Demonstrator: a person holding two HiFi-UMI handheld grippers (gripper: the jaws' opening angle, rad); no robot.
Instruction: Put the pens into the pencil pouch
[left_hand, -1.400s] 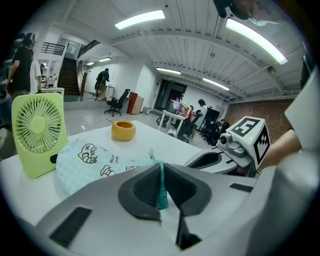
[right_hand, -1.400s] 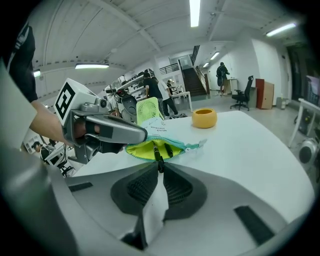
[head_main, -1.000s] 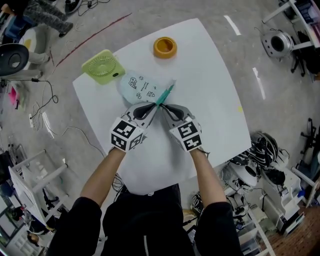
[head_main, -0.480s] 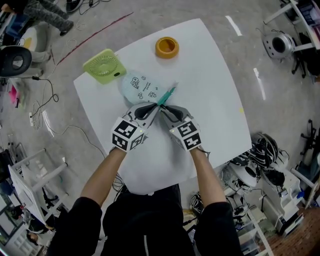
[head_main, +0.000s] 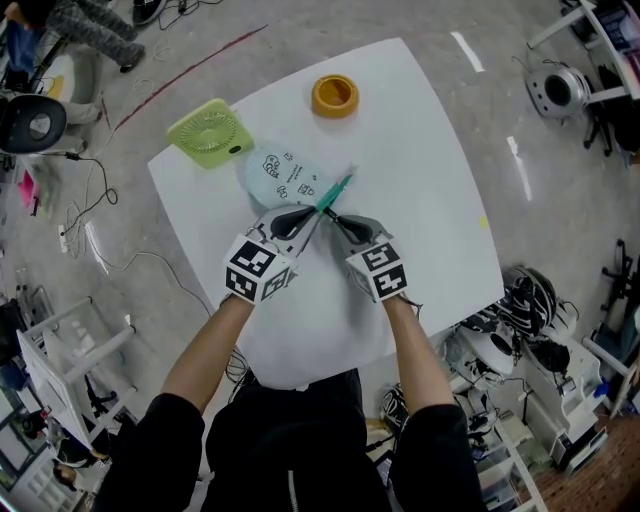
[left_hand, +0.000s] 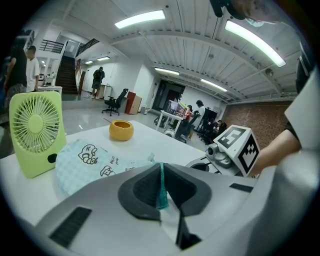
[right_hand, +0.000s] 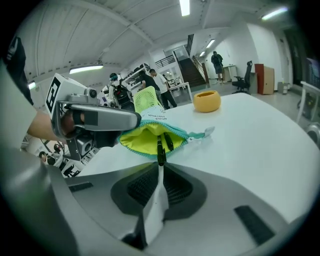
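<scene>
Far left of the surface (head_main: 420, 200): a lime-green fan (head_main: 207, 133), standing upright just beside the pouch, with its grille facing the left gripper's camera.

Next over, pouch (head_main: 275, 172): pale blue with little doodles, lying flat with its mouth turned toward the person. It has a teal zip edge, and the bright yellow lining shows in the right gripper view, so the mouth is gaping open.

Left gripper (left_hand: 161, 169): jaws clenched on the teal rim of the pouch mouth. You can see the strip of teal fabric pinched right between them, and that grip is what lifts the upper lip of the opening.

Pens: two black ones. The first pen (right_hand: 160, 146) is partway into the yellow mouth, with its tail end sticking out toward the right gripper. The second pen (right_hand: 168, 141) lies just beside it on the right, a bit further inside.

Right gripper (right_hand: 160, 163): jaws have just been closing and now pinch the tail end of the first pen. They're nearly together, since it's a skinny thing.

Both grippers: tips near each other at the pouch mouth, angled in like a V in the head view.

Back of the surface, right of the pouch: an orange cup (head_main: 334, 95), upright and well apart from the rest.

Off the surface: grey floor with cables, plus office chairs and a few people standing in the background.
</scene>
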